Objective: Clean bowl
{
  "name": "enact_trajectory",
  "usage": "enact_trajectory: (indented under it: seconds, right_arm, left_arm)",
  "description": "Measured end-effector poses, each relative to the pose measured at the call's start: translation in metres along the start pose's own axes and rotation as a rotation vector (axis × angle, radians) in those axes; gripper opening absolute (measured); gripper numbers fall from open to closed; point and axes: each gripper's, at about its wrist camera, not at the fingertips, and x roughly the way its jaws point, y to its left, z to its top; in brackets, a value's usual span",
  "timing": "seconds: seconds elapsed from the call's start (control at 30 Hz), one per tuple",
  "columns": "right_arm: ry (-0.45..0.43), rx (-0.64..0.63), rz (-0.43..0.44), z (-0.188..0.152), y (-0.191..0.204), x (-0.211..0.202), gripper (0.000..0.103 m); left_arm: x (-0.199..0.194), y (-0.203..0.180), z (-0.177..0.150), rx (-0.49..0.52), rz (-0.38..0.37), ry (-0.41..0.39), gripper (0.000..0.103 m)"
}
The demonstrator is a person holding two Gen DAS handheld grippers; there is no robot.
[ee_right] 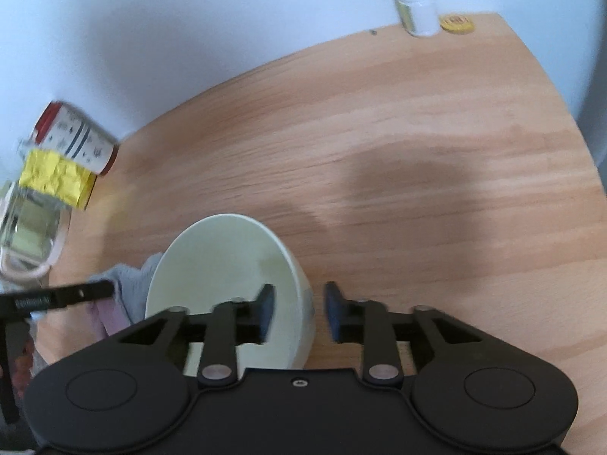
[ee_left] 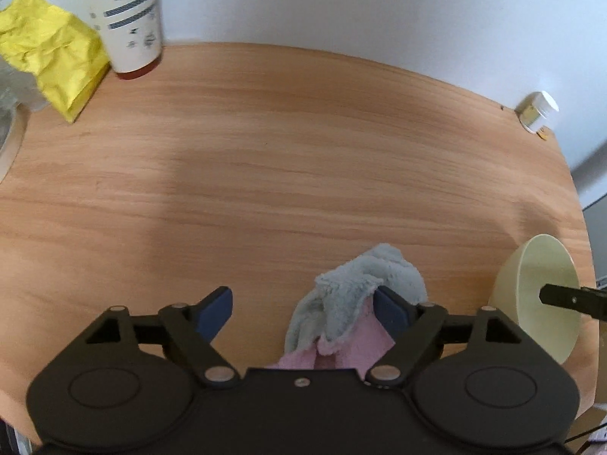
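Our left gripper [ee_left: 303,313] stands wide over the light wooden table [ee_left: 265,159], holding nothing. A fluffy grey and pink cloth [ee_left: 353,303] lies bunched on the table against its right blue pad [ee_left: 390,311]; the left pad is bare, with open wood between the two.

Our right gripper [ee_right: 299,313] straddles the wall of the pale green round bowl [ee_right: 224,265], one finger inside and one outside. The bowl is tipped, its opening turned toward the cloth, and we cannot tell whether the pads touch the wall. In the left view the bowl sits at 4 o'clock, near the table's right edge.

From 10 to 2 o'clock the wood runs open back to the white wall [ee_left: 379,7]. At 11 o'clock a crumpled yellow packet [ee_left: 53,57] leans beside a white printed tube with a red base [ee_left: 129,19], whose top is cut off. A small white-lidded jar [ee_left: 537,110] stands at the far right corner at 2 o'clock, a yellow disc [ee_right: 457,22] just beside it. At the left edge a clear container [ee_right: 26,235] is too blurred to identify.
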Motion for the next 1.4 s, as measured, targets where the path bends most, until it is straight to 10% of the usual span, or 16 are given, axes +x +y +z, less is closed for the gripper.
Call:
enact_trajectory:
  seconds: [0.13,0.53,1.4]
  right_arm:
    - [-0.006,-0.059,-0.011,-0.001,0.008,-0.009,0.074]
    - [0.020,-0.077,-0.065,-0.022,0.037,-0.067,0.098]
    - [-0.124,-0.081,-0.266,-0.095,0.155,-0.159,0.103]
  left_arm:
    - [-0.021,-0.008,-0.008,-0.013,0.052,-0.037,0.103]
    - [-0.094,-0.023,-0.033,0.030,-0.034,-0.023,0.103]
    - [-0.180,-0.030,-0.079,0.223,0.038,-0.106,0.103]
